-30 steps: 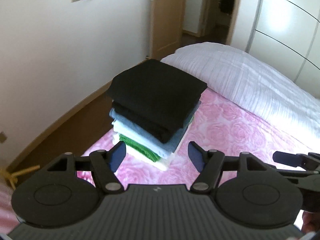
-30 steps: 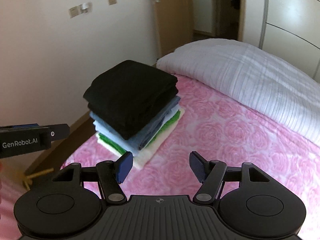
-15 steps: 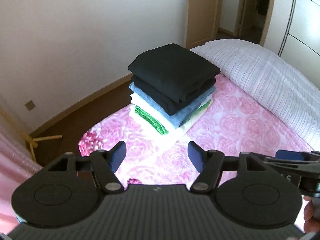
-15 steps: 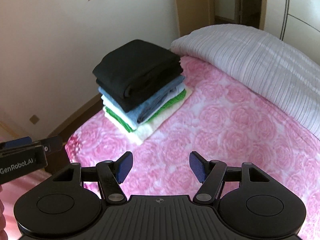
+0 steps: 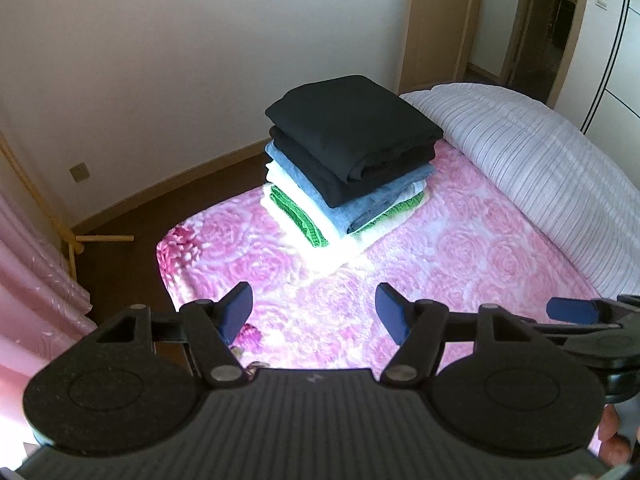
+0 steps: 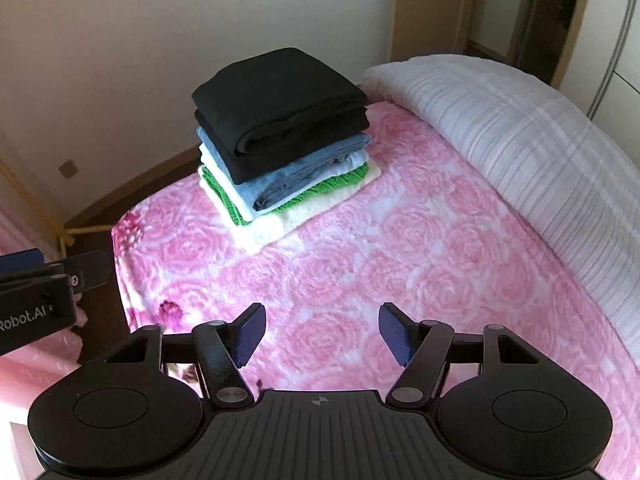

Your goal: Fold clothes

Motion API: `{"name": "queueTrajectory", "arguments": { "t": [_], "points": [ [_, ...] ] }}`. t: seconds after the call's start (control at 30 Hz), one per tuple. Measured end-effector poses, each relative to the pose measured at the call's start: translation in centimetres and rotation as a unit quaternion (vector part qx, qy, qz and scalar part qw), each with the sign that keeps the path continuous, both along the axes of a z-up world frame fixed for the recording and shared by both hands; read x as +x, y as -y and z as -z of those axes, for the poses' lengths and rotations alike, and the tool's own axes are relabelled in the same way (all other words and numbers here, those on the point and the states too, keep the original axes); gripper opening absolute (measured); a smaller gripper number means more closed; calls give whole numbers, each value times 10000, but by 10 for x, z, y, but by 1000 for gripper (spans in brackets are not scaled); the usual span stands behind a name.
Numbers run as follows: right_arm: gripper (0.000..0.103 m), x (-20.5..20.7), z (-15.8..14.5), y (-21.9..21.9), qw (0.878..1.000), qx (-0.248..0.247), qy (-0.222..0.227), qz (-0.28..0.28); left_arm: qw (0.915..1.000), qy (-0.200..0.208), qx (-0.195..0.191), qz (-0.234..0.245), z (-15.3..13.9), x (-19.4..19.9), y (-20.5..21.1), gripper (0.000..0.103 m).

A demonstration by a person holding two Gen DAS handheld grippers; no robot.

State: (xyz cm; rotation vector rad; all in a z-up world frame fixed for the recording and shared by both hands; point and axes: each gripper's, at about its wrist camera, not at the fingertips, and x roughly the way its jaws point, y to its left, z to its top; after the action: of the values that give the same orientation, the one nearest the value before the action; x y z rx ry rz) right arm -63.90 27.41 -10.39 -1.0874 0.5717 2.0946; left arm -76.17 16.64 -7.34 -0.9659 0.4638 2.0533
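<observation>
A stack of folded clothes (image 5: 348, 160) sits on the far corner of the bed, black on top, then blue, white, green and cream. It also shows in the right wrist view (image 6: 280, 132). My left gripper (image 5: 314, 316) is open and empty, held above the pink blanket well short of the stack. My right gripper (image 6: 322, 334) is open and empty too, over the blanket to the right. Each gripper shows at the edge of the other's view.
The bed carries a pink rose-pattern blanket (image 6: 360, 264) and a white striped duvet (image 6: 520, 148) at the right. A brown floor strip (image 5: 120, 248) and a cream wall lie left of the bed. A wooden door (image 5: 428, 24) stands at the back.
Both grippers have pulled back and up from the stack, which now looks smaller and farther away. Both stay open and empty.
</observation>
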Motion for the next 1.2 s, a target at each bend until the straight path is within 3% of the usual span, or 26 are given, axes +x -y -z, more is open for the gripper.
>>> {"name": "queueTrajectory", "arguments": {
  "t": [0.47,1.2],
  "points": [
    [66,4,16,-25,9989,-111,79,-445,9994,76,-187,-269,21,16,-17,65],
    [66,-18,35,-72,9981,-421,177,-414,9986,234,-406,-261,48,-4,-64,65]
  ]
}}
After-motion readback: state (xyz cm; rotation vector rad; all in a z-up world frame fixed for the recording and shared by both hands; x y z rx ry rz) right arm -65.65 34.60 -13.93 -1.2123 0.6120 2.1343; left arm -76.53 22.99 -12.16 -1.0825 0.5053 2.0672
